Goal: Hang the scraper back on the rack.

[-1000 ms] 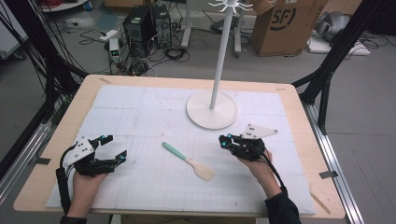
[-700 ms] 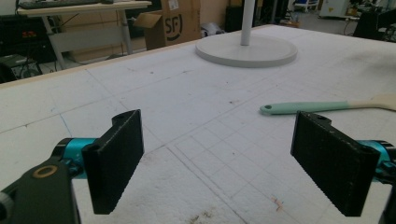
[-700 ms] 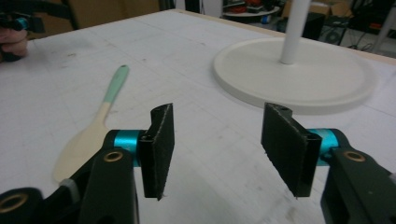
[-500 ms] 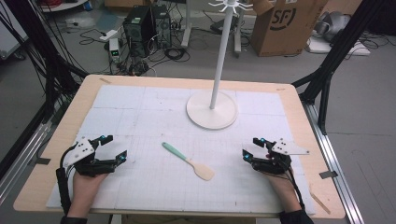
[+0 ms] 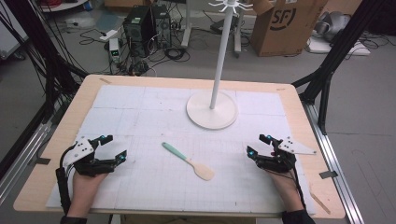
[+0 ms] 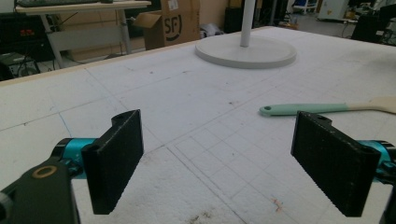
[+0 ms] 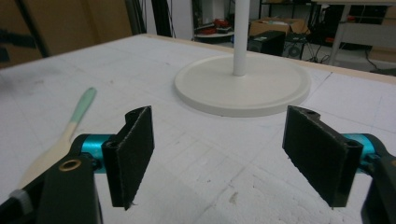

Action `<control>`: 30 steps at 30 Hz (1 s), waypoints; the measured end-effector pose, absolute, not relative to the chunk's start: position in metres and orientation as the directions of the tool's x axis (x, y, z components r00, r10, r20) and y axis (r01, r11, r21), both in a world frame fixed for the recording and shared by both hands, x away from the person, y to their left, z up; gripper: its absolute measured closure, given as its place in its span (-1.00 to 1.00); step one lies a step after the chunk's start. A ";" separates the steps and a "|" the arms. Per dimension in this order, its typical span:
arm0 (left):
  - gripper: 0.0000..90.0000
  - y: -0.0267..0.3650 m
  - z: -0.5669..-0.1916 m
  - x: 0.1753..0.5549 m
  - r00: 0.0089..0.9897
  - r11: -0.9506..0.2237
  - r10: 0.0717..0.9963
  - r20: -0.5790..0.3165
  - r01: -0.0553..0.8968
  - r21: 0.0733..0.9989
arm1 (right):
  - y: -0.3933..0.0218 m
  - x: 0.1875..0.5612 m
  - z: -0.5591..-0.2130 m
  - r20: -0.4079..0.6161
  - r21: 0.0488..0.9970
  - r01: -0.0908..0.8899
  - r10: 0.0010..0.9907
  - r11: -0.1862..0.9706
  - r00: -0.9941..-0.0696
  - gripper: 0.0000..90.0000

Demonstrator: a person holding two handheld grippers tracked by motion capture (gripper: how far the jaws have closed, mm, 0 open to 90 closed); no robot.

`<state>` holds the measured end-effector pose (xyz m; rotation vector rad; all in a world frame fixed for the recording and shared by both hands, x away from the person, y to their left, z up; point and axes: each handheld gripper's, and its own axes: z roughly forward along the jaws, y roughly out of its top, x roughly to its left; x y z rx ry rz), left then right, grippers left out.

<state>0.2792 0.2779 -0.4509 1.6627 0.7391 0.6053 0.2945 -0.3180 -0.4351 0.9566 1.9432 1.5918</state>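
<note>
We have drawn our right gripper [image 5: 259, 145] back to five o'clock, fingers apart and empty; the left gripper [image 5: 113, 147] waits at seven, fingers apart. The spatula [image 5: 188, 161] lies free mid-bench, the hook stand [image 5: 211, 109] at twelve. Likely released, or not yet grasped.

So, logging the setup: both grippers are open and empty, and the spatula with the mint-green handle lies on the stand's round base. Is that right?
Not quite. The spatula lies flat on the white mat, apart from the stand's round base, nearer the person, as the high view shows. The rest holds: the left gripper and the right gripper are open and empty.
</note>
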 end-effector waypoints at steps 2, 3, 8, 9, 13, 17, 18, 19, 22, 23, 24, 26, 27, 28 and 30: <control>-0.61 0.277 -0.451 0.279 0.666 -0.147 0.746 0.011 0.148 0.978 | -0.318 0.294 -0.434 0.101 0.967 0.242 0.752 0.080 -0.651 -0.49; -0.61 0.277 -0.451 0.279 0.666 -0.145 0.746 0.010 0.148 0.978 | -0.317 0.294 -0.433 0.103 0.966 0.245 0.753 0.080 -0.650 -0.50; -0.61 0.277 -0.451 0.279 0.663 -0.147 0.749 0.012 0.149 0.978 | -0.306 0.296 -0.428 0.115 0.962 0.260 0.736 0.086 -0.668 -0.52; -0.61 0.277 -0.451 0.279 0.663 -0.146 0.748 0.011 0.149 0.978 | -0.302 0.297 -0.427 0.113 0.961 0.259 0.728 0.092 -0.676 -0.52; -0.61 0.277 -0.451 0.279 0.662 -0.148 0.749 0.013 0.148 0.978 | -0.282 0.300 -0.424 0.108 0.956 0.266 0.692 0.125 -0.713 -0.55; -0.61 0.277 -0.451 0.279 0.663 -0.148 0.748 0.013 0.148 0.978 | -0.260 0.304 -0.422 0.096 0.953 0.261 0.661 0.155 -0.744 -0.55; -0.61 0.277 -0.451 0.279 0.664 -0.149 0.748 0.014 0.148 0.978 | -0.254 0.304 -0.422 0.091 0.950 0.263 0.655 0.168 -0.750 -0.54; -0.61 0.277 -0.451 0.279 0.663 -0.149 0.748 0.014 0.147 0.978 | -0.248 0.305 -0.423 0.091 0.948 0.266 0.649 0.177 -0.755 -0.54; -0.61 0.276 -0.451 0.279 0.663 -0.149 0.748 0.015 0.146 0.978 | -0.231 0.306 -0.425 0.088 0.939 0.276 0.633 0.204 -0.769 -0.52; -0.61 0.276 -0.451 0.279 0.663 -0.149 0.748 0.015 0.146 0.978 | -0.226 0.306 -0.426 0.087 0.937 0.278 0.625 0.214 -0.776 -0.50; -0.61 0.276 -0.451 0.279 0.663 -0.150 0.748 0.016 0.146 0.978 | -0.221 0.307 -0.427 0.085 0.933 0.281 0.621 0.224 -0.779 -0.48; -0.61 0.277 -0.451 0.279 0.664 -0.154 0.747 0.019 0.145 0.977 | -0.210 0.307 -0.429 0.086 0.927 0.287 0.608 0.240 -0.789 -0.45; -0.61 0.277 -0.451 0.279 0.664 -0.154 0.747 0.019 0.145 0.977 | -0.205 0.307 -0.430 0.093 0.922 0.296 0.600 0.249 -0.795 -0.43; -0.61 0.277 -0.451 0.279 0.664 -0.154 0.747 0.019 0.144 0.978 | -0.199 0.307 -0.431 0.093 0.918 0.301 0.595 0.260 -0.799 -0.42; -0.61 0.277 -0.451 0.279 0.664 -0.155 0.747 0.020 0.145 0.977 | -0.189 0.308 -0.434 0.092 0.908 0.304 0.573 0.286 -0.814 -0.38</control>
